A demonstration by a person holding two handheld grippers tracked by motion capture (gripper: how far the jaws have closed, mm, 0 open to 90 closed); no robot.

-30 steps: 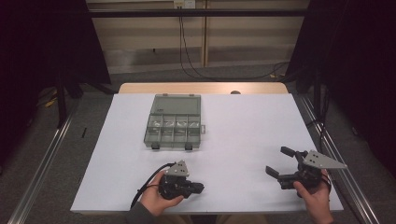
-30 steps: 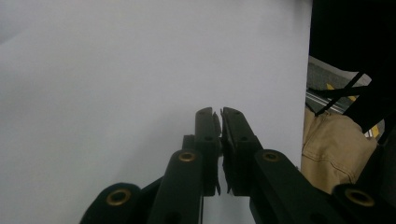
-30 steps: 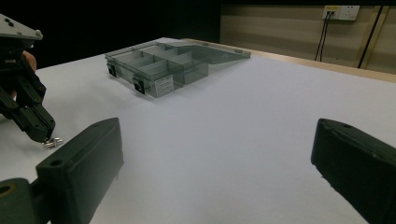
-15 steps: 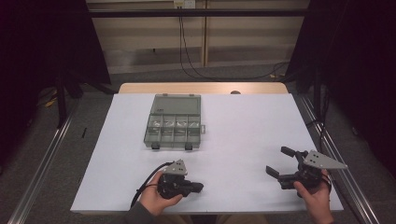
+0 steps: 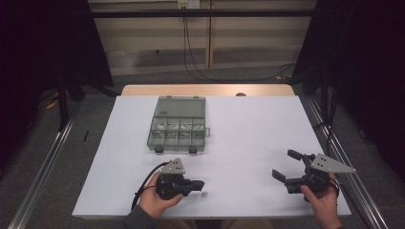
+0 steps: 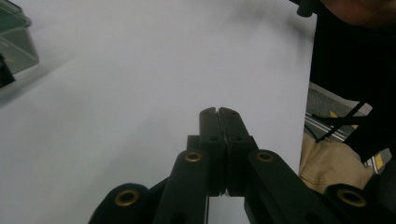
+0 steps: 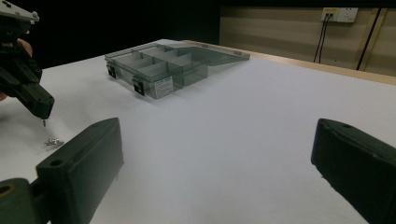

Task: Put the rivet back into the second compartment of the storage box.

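Fig. High view, earlier vs. now. Left claw (image 5: 201, 182): shifted slightly, tip now a little farther from the counter's (image 5: 248, 133) near edge; change is small. Loose screws (image 5: 205, 194) now show on the counter just beside the tip, toward the near edge; earlier pics too coarse to tell them apart from the claw. Right gripper view: small screw (image 7: 44, 123) pinched at the left claw's tip, hanging above the loose ones.

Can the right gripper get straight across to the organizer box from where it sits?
Probably yes. The right gripper is open, and bare white table lies between it and the organizer box, whose lid is open.
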